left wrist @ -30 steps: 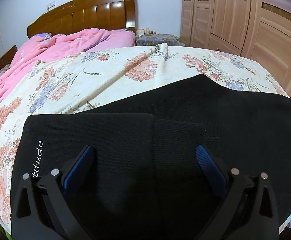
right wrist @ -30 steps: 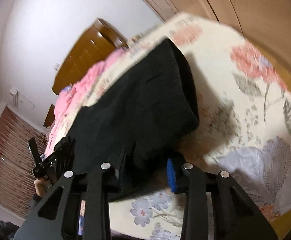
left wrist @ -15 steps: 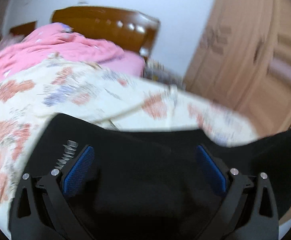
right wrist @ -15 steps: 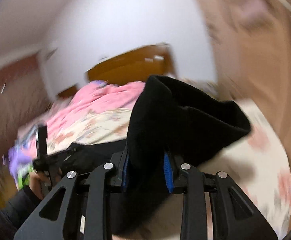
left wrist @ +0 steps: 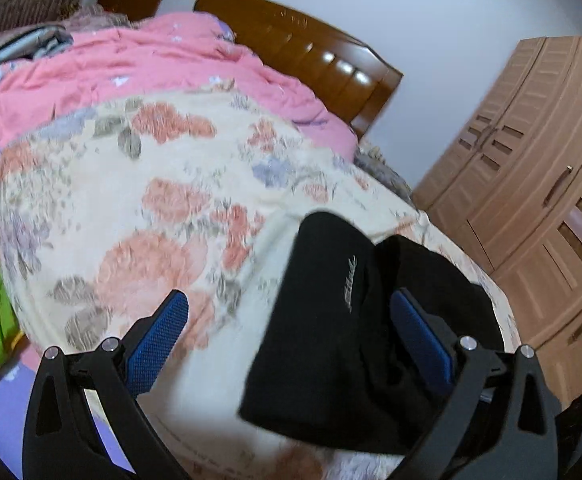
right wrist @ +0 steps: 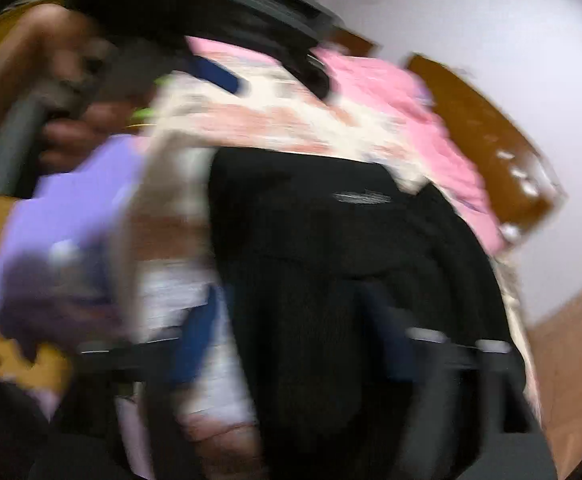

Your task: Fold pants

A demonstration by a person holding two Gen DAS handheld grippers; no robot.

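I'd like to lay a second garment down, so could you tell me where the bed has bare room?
The floral sheet lies bare between the pink quilt toward the headboard and the folded black pants at the near edge. The near edge is crowded by the pants.

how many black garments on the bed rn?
1: the folded black pants lie on the floral sheet near the bed's wardrobe-side edge, ahead of the left gripper. Layers beneath may be hidden.

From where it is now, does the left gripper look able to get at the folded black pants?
Probably yes. The left gripper is open, and the black pants lie on the floral bedspread just ahead, partly between its fingers. Nothing sits on top of the pants or blocks the way.
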